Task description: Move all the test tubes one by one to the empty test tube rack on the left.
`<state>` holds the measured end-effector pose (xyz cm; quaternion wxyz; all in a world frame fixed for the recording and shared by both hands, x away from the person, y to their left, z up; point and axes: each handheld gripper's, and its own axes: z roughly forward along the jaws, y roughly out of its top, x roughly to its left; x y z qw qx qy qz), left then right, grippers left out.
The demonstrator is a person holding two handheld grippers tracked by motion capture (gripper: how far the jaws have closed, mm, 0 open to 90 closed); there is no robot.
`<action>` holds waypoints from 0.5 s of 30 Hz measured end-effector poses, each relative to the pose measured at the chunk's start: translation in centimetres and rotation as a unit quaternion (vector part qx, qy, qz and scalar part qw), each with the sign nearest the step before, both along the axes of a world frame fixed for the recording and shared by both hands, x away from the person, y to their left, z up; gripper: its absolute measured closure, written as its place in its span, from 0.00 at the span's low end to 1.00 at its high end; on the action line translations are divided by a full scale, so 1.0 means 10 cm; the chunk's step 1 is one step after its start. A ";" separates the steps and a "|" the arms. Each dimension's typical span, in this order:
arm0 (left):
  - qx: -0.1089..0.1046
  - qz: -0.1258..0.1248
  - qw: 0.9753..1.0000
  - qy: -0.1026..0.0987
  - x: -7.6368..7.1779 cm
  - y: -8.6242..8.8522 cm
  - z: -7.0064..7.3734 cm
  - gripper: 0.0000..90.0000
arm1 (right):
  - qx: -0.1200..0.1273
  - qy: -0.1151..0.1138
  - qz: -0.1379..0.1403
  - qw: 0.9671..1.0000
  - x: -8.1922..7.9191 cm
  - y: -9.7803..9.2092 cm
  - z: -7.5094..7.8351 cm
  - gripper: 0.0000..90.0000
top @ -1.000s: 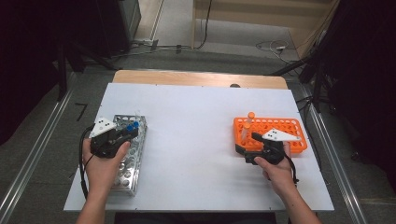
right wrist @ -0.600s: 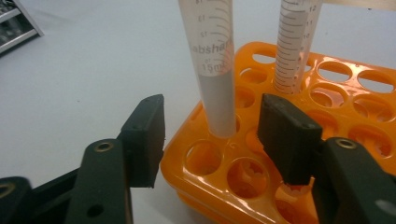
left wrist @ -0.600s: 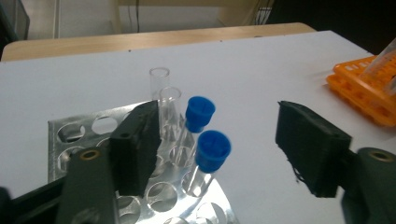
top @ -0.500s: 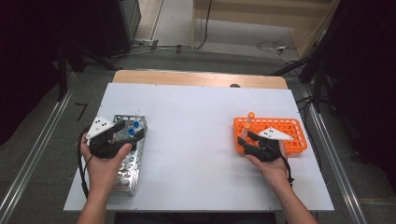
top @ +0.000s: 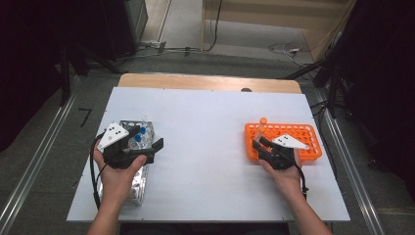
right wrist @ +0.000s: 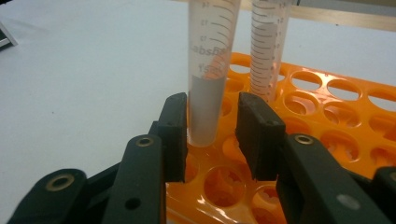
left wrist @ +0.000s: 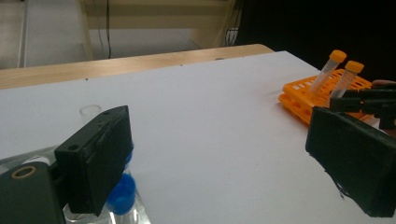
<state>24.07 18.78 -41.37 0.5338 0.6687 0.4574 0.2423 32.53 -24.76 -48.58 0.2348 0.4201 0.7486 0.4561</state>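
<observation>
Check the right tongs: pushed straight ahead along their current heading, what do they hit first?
Likely the nearer tube, standing in the orange rack. It already sits between the open right tongs, with a visible gap at one jaw. A second tube stands farther back, slightly off to the side.

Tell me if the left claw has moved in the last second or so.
Yes. The left claw has swung toward the table's middle: earlier it lay over the metal rack, and now its tips poke past the rack's right edge, open.

Metal rack [top: 139, 181] on table [top: 205, 127] left, tube rack [top: 303, 139] right, well apart
</observation>
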 end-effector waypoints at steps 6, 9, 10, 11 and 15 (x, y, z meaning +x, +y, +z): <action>0.000 -0.016 1.000 -0.002 -0.01 -0.10 0.00 0.09 | -0.006 -0.004 0.011 1.000 -0.01 0.03 -0.02 0.79; -0.002 -0.022 1.000 -0.002 0.00 -0.14 0.00 0.08 | -0.008 -0.007 0.015 1.000 -0.01 0.03 -0.02 0.80; -0.004 -0.026 1.000 -0.002 0.00 -0.15 0.00 0.09 | -0.008 -0.007 0.016 1.000 -0.01 0.03 -0.02 0.80; -0.003 -0.030 1.000 -0.003 0.00 -0.17 0.00 0.09 | -0.009 -0.008 0.018 1.000 -0.01 0.03 -0.02 0.81; -0.011 -0.042 0.999 -0.004 0.01 -0.23 -0.02 0.09 | -0.005 -0.014 0.021 1.000 -0.02 0.01 -0.01 0.81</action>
